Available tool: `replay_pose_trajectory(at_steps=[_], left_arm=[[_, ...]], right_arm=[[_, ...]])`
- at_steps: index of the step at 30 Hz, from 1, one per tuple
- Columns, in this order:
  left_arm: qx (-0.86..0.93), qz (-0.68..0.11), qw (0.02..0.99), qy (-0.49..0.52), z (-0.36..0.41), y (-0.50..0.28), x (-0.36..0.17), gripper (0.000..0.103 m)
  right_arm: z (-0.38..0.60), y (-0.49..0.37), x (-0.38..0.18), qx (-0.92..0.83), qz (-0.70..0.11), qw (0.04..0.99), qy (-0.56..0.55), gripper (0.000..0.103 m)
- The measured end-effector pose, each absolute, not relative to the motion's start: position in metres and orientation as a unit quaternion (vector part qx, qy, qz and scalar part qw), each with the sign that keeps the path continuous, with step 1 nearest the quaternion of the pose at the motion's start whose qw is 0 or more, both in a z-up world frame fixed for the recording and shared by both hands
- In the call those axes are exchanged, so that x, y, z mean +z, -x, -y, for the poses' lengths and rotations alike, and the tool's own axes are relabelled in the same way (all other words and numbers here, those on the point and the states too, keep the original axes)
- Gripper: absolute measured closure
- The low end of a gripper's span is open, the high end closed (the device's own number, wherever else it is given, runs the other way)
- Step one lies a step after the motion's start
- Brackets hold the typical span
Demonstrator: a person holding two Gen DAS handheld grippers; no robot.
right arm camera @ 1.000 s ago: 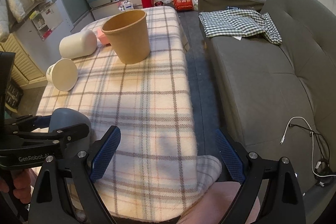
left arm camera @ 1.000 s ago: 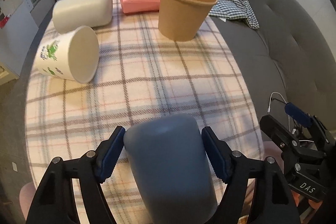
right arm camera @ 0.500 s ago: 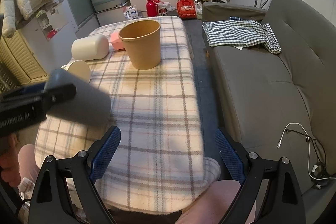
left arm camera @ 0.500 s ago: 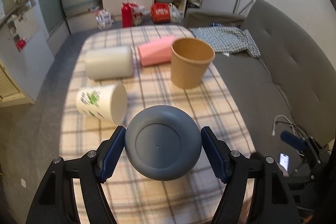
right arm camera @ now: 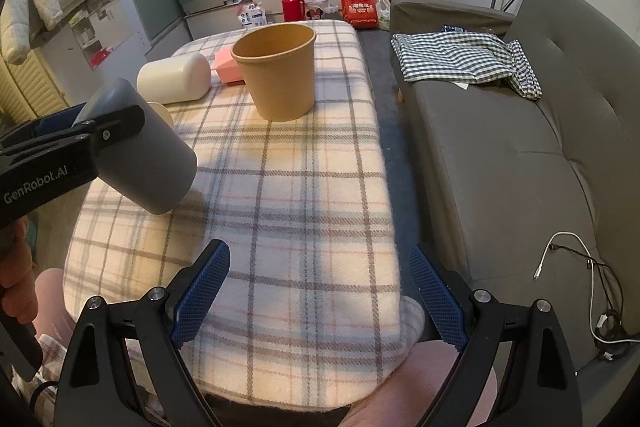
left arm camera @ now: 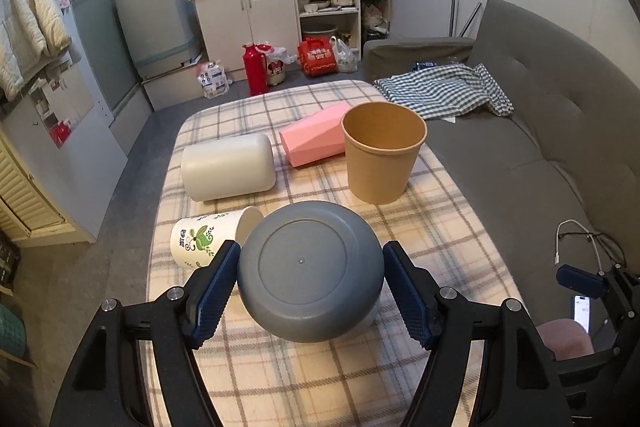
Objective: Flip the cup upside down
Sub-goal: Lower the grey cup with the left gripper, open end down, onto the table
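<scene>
My left gripper (left arm camera: 310, 291) is shut on a grey-blue cup (left arm camera: 310, 269). It holds the cup above the plaid tablecloth (left arm camera: 420, 251), with the cup's flat base turned toward the camera. In the right wrist view the same cup (right arm camera: 140, 151) hangs tilted at the left, its mouth low near the cloth, clamped by the left gripper's black fingers (right arm camera: 108, 127). My right gripper (right arm camera: 320, 295) is open and empty over the table's near edge.
On the table stand a brown paper cup (left arm camera: 380, 155), upright, and lie a white cup (left arm camera: 228, 167), a pink cup (left arm camera: 316, 139) and a printed paper cup (left arm camera: 208, 239) on their sides. A grey sofa (left arm camera: 540, 155) with a checked cloth runs along the right.
My left gripper has lifted the grey-blue cup off the table and tipped it from lying lengthwise to base-toward-camera. The right gripper has stayed open, with its view shifting slightly.
</scene>
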State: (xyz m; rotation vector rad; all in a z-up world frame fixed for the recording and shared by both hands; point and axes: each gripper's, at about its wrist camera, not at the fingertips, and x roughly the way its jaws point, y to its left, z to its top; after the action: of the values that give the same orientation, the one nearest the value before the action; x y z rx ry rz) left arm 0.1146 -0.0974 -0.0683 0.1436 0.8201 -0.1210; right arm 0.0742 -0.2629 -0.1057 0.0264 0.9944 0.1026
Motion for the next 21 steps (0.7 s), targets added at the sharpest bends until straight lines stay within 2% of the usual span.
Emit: replay_pose_trajectory(at_steps=[21], left_arm=[[-0.076,-0.428,0.897,-0.077,0.108,-0.120,-0.092,0.029]], right_arm=[[0.262,-0.081,-0.118,0.048,-0.490,0.870,-0.014,0.012]])
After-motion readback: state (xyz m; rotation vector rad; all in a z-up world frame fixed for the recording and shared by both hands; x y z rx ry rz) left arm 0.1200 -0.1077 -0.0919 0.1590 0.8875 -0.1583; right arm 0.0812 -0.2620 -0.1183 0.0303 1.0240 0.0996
